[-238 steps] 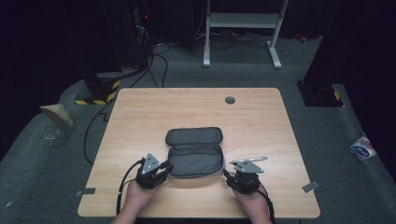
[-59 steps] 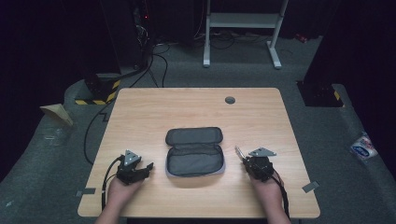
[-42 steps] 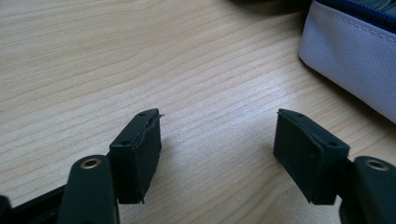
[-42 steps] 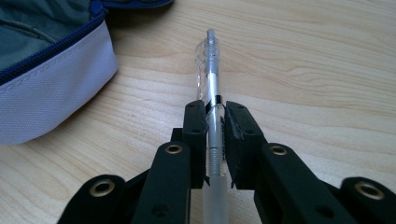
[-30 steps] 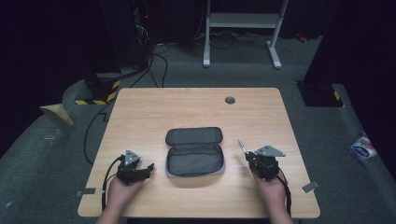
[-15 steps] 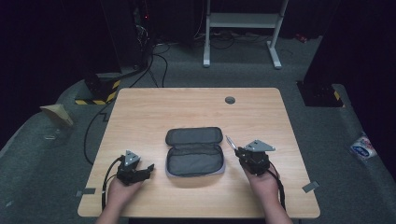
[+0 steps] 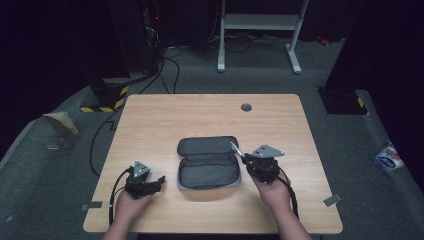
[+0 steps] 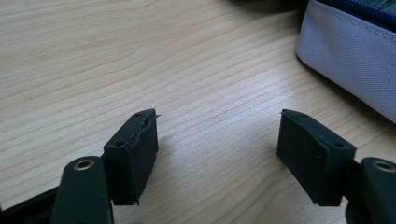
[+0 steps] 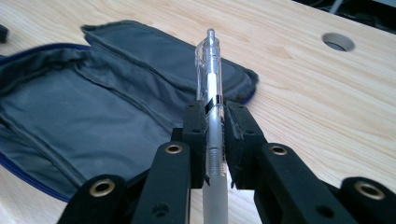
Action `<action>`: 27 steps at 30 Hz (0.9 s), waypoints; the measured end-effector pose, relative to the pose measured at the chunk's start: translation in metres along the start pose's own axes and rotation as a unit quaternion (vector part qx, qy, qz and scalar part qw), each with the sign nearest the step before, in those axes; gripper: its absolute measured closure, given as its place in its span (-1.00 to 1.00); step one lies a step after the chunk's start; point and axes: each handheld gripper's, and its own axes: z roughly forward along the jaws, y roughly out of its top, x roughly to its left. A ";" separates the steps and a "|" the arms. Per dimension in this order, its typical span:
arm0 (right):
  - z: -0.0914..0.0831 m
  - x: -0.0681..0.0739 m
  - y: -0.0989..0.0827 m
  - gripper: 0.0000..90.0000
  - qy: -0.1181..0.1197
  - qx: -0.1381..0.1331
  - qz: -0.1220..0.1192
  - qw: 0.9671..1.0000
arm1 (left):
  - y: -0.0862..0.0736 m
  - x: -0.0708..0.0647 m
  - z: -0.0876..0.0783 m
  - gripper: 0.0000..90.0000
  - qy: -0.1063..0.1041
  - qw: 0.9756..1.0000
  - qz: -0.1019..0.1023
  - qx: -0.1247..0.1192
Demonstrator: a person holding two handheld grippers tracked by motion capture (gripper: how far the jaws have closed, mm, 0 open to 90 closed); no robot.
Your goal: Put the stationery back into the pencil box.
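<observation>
Pen (image 9: 211, 88) above open case (image 7: 207, 162)

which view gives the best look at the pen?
The right gripper view: the pen stands close up, clamped between the right gripper jaws, its clear barrel pointing over the open pencil case. In the high view the pen is a thin pale sliver at the case's right edge.

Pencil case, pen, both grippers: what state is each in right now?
Pencil case: unzipped, lying open flat on the table, nothing visible inside.
Pen: clamped between the right gripper's jaws, tip pointing out over the case's right edge.
Right gripper: shut on the pen, beside the case's right end.
Left gripper: jaws open, nothing between them, resting left of the case.
</observation>
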 end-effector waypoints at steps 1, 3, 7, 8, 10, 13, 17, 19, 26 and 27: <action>0.000 0.000 0.000 0.75 0.000 0.000 0.000 1.000 | 0.000 0.000 0.000 -0.35 0.000 1.000 0.000 0.000; 0.003 0.005 0.005 0.75 0.007 -0.001 -0.008 1.000 | 0.000 0.000 0.000 -0.35 0.000 1.000 0.000 0.000; 0.006 0.009 0.008 0.75 0.013 -0.003 -0.014 1.000 | 0.000 0.000 0.000 -0.35 -0.001 1.000 0.000 0.000; 0.008 0.011 0.009 0.75 0.015 -0.001 -0.013 1.000 | 0.001 0.000 0.000 -0.35 -0.001 1.000 0.001 0.001; 0.011 0.015 0.011 0.75 0.018 0.001 -0.020 1.000 | 0.001 0.000 0.000 -0.35 -0.002 1.000 0.001 0.001; 0.017 0.023 0.015 0.75 0.024 0.006 -0.033 0.999 | 0.001 0.001 0.000 -0.35 -0.002 1.000 0.002 0.001; 0.023 0.032 0.019 0.75 0.036 0.008 -0.041 0.998 | 0.001 0.001 0.000 -0.35 -0.002 1.000 0.002 0.001; 0.024 0.034 0.020 0.75 0.039 0.008 -0.041 0.998 | 0.001 0.001 0.000 -0.35 -0.002 1.000 0.002 0.001; 0.034 0.050 0.028 0.75 0.056 0.009 -0.060 0.997 | 0.001 0.001 0.001 -0.35 -0.003 1.000 0.003 0.001; 0.036 0.051 0.029 0.75 0.060 0.012 -0.060 0.996 | 0.001 0.001 0.001 -0.35 -0.004 1.000 0.003 0.001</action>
